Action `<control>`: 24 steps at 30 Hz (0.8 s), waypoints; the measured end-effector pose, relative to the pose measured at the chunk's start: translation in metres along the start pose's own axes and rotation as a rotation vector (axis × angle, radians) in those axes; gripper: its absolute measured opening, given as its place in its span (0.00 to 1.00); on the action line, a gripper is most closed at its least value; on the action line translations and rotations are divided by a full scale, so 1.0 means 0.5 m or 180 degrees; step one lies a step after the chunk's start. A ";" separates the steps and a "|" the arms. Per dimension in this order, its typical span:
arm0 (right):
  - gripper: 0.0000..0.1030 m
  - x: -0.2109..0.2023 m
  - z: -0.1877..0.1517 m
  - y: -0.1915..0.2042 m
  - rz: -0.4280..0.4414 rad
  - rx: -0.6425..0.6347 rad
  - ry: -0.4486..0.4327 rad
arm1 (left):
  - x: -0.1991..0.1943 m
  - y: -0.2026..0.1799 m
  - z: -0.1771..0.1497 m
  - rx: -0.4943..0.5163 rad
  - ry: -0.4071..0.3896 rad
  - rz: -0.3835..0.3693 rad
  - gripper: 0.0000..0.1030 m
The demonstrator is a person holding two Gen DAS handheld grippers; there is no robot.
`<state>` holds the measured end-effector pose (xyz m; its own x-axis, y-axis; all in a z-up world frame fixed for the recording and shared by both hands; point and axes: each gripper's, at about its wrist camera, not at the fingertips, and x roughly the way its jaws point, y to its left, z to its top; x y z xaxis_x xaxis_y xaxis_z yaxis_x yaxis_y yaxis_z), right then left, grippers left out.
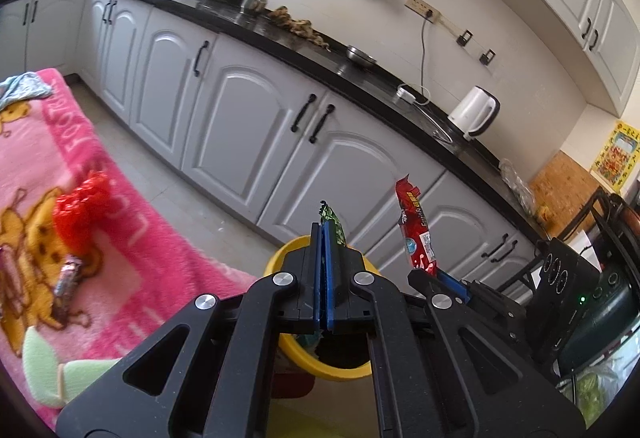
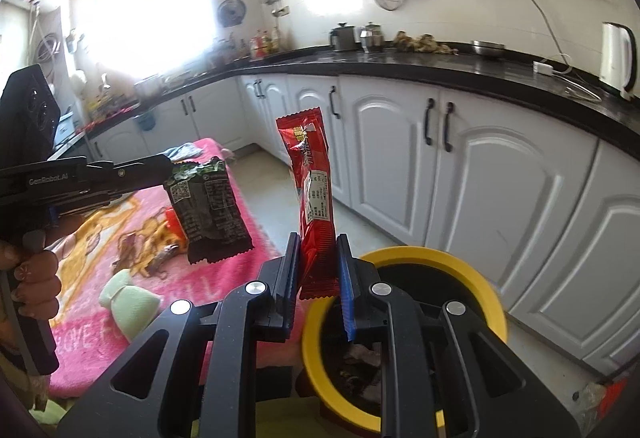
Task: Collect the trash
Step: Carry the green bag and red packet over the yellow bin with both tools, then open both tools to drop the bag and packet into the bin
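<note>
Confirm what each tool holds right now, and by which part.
Left tool pinches the dark green wrapper at its top edge. Right tool has the red wrapper standing upright between its fingers, by its lower end, over the yellow bin.

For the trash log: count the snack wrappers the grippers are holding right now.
2. The left gripper pinches a dark green wrapper; the right gripper grips a red wrapper. More trash lies on the pink blanket.

Green wrapper (image 1: 334,224) pinched in left gripper (image 1: 324,238) above yellow bin (image 1: 276,258)
</note>
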<state>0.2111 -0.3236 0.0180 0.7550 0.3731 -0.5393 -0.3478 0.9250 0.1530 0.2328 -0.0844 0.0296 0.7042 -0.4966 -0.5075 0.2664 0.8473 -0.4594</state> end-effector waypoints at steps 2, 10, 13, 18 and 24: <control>0.17 -0.007 -0.005 -0.018 -0.0048 0.0047 -0.0008 | 0.014 -0.014 -0.002 0.0028 0.0020 -0.0017 0.00; 0.17 -0.022 -0.032 -0.078 -0.0192 0.0195 -0.0007 | 0.073 -0.051 -0.018 0.0102 0.0142 -0.0080 0.00; 0.17 -0.021 -0.044 -0.095 -0.0227 0.0260 0.0010 | 0.097 -0.061 -0.026 0.0122 0.0191 -0.0099 0.00; 0.17 -0.007 -0.069 -0.123 -0.0270 0.0349 0.0107 | 0.137 -0.068 -0.041 0.0134 0.0286 -0.0119 0.00; 0.17 0.035 -0.105 -0.163 -0.0312 0.0512 0.0331 | 0.193 -0.064 -0.070 0.0131 0.0454 -0.0109 0.00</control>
<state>0.2234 -0.3960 -0.0476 0.7164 0.2791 -0.6394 -0.1761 0.9592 0.2213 0.2691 -0.1662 -0.0300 0.5945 -0.5444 -0.5918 0.3175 0.8350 -0.4493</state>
